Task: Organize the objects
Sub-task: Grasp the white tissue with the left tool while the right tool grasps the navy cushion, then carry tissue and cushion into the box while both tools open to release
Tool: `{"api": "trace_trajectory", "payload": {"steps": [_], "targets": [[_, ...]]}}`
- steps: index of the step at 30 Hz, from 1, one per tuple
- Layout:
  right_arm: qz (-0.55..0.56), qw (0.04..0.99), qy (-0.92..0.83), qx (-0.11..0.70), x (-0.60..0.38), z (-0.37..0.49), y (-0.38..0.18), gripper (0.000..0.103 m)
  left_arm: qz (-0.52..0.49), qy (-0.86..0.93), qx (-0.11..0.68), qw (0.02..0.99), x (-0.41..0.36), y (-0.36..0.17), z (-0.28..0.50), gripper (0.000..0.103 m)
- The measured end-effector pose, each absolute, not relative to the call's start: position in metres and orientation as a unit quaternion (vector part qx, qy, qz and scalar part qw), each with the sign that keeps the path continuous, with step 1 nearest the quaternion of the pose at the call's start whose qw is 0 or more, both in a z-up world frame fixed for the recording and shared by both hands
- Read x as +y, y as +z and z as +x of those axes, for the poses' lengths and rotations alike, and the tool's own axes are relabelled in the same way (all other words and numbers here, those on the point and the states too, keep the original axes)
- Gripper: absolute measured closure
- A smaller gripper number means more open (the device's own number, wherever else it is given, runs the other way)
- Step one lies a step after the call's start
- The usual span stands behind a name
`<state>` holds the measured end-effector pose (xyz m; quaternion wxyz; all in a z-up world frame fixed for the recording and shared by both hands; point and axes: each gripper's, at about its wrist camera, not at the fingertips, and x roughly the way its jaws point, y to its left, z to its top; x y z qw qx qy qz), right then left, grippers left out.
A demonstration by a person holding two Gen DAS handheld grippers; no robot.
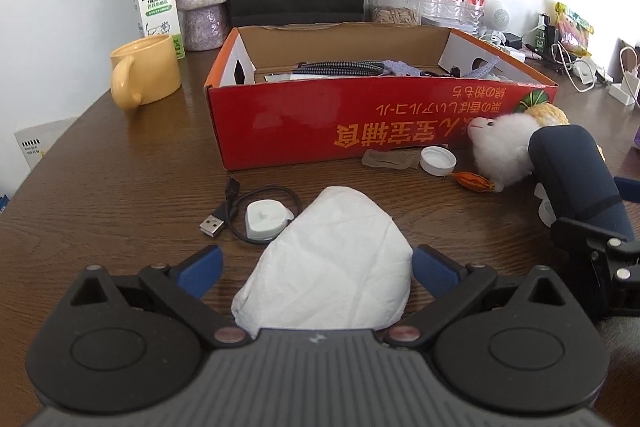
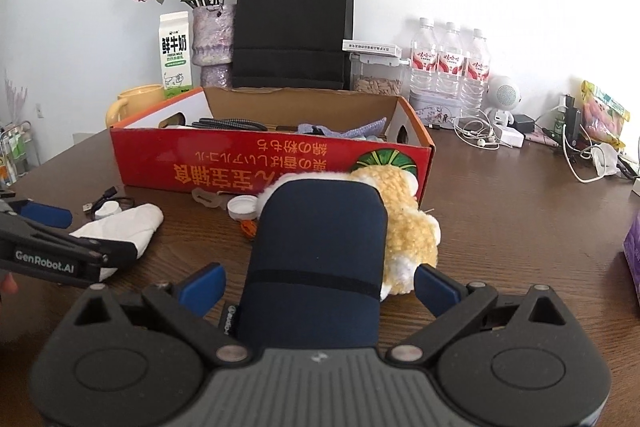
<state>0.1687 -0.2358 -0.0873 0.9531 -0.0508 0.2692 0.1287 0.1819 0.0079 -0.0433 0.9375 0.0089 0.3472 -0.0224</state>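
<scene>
Near the desk's front edge, your left gripper [image 1: 316, 271] straddles the tissue [image 1: 328, 263], your right gripper [image 2: 318, 287] the pouch [image 2: 316, 259], both wide; close squarely before lifting to the box [image 1: 360, 123].

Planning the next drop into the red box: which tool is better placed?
Right, probably. The right tool straddles the navy pouch near the red box. The left tool straddles the white cloth, farther back. Both tools are open.
</scene>
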Motion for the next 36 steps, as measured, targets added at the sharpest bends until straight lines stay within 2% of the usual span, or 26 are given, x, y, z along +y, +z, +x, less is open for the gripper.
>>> {"api": "trace_trajectory", "payload": {"steps": [3, 6, 10, 14, 25, 36], "targets": [[-0.051, 0.952, 0.129, 0.272, -0.234, 0.169, -0.089, 0.003, 0.001, -0.028, 0.351, 0.936, 0.01, -0.046, 0.183, 0.005], [-0.049, 0.952, 0.128, 0.274, -0.234, 0.17, -0.089, 0.004, 0.012, -0.027, 0.343, 0.939, 0.006, -0.046, 0.181, 0.016], [-0.046, 0.95, 0.126, 0.281, -0.234, 0.172, -0.09, 0.011, 0.013, -0.02, 0.333, 0.943, 0.002, -0.047, 0.175, 0.024], [-0.049, 0.95, 0.122, 0.284, -0.233, 0.173, -0.091, 0.014, 0.023, -0.02, 0.323, 0.946, -0.004, -0.048, 0.169, 0.025], [-0.064, 0.948, 0.118, 0.288, -0.225, 0.17, -0.092, 0.032, 0.031, -0.011, 0.319, 0.947, -0.01, -0.047, 0.163, 0.027], [-0.051, 0.946, 0.135, 0.289, -0.23, 0.162, -0.087, 0.038, 0.035, -0.014, 0.311, 0.95, -0.016, -0.041, 0.155, 0.034]]}}
